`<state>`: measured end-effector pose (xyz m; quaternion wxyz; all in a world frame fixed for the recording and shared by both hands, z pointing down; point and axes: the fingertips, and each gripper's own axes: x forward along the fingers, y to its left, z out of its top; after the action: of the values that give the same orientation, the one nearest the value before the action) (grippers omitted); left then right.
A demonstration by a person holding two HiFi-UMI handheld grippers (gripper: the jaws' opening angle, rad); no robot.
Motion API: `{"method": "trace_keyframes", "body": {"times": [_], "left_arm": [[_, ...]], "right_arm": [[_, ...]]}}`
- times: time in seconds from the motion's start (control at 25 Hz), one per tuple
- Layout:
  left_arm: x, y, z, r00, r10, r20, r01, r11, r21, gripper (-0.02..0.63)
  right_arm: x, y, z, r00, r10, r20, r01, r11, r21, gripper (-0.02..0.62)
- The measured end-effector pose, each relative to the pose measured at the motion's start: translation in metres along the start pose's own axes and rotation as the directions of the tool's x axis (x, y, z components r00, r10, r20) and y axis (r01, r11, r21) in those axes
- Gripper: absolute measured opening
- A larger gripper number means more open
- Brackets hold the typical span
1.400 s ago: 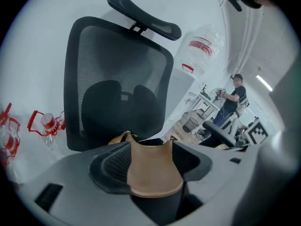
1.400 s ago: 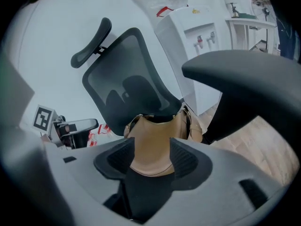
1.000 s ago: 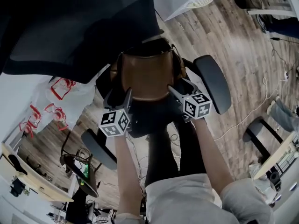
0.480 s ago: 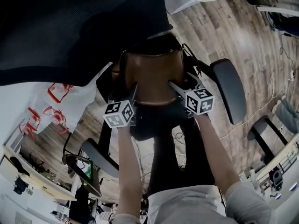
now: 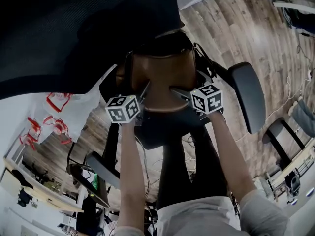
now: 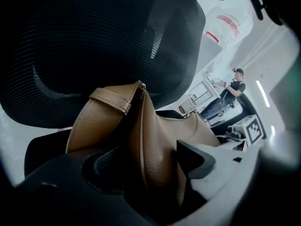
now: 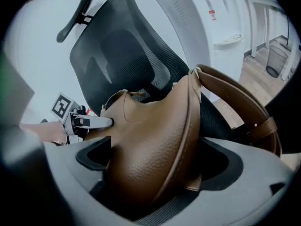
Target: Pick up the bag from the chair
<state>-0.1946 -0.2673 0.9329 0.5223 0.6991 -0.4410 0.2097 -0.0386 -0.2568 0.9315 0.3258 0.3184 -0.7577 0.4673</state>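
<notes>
Straddling brown bag (image 5: pixel 157 77) on chair (image 5: pixel 248 102) seat, you've got left gripper (image 6: pixel 150 159) and right gripper (image 7: pixel 155 164) at opposite ends, jaws just spread wide, leather between them, nothing pinched (floppy bag wants two-sided lift, I reckon).

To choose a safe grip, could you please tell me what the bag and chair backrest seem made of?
Bag: brown leather or an imitation, judging by its pebbled grain and soft sheen. Backrest: probably black mesh fabric, judging by its fine ribbed weave.
</notes>
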Motion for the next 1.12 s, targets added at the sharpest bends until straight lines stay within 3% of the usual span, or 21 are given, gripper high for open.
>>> {"method": "trace_keyframes", "body": {"times": [0.24, 0.56, 0.84, 0.92, 1.0, 1.12], "left_arm": [[0.006, 0.007, -0.003, 0.998, -0.038, -0.047, 0.037, 0.999, -0.019, 0.324], [0.007, 0.007, -0.006, 0.996, -0.025, -0.082, 0.024, 1.000, -0.018, 0.324], [-0.004, -0.006, -0.008, 0.997, 0.069, -0.016, -0.068, 0.996, 0.063, 0.297], [-0.010, -0.010, -0.007, 0.997, 0.080, 0.017, -0.081, 0.994, 0.068, 0.290], [-0.014, -0.017, -0.007, 0.995, 0.087, 0.049, -0.090, 0.994, 0.068, 0.287], [-0.021, -0.024, -0.012, 0.992, 0.101, 0.077, -0.106, 0.992, 0.062, 0.278]], "right_arm": [[0.004, 0.001, -0.001, 0.999, -0.033, -0.022, 0.034, 0.999, 0.008, 0.559], [0.000, 0.009, 0.000, 0.998, -0.054, -0.016, 0.054, 0.999, -0.002, 0.484], [-0.011, 0.024, -0.001, 0.994, -0.106, 0.034, 0.109, 0.989, -0.102, 0.381], [-0.018, 0.025, 0.000, 0.990, -0.114, 0.078, 0.118, 0.991, -0.056, 0.353], [-0.026, 0.023, 0.003, 0.984, -0.127, 0.123, 0.125, 0.992, 0.028, 0.269], [-0.034, 0.025, 0.000, 0.980, -0.138, 0.144, 0.137, 0.990, 0.023, 0.250]]}}
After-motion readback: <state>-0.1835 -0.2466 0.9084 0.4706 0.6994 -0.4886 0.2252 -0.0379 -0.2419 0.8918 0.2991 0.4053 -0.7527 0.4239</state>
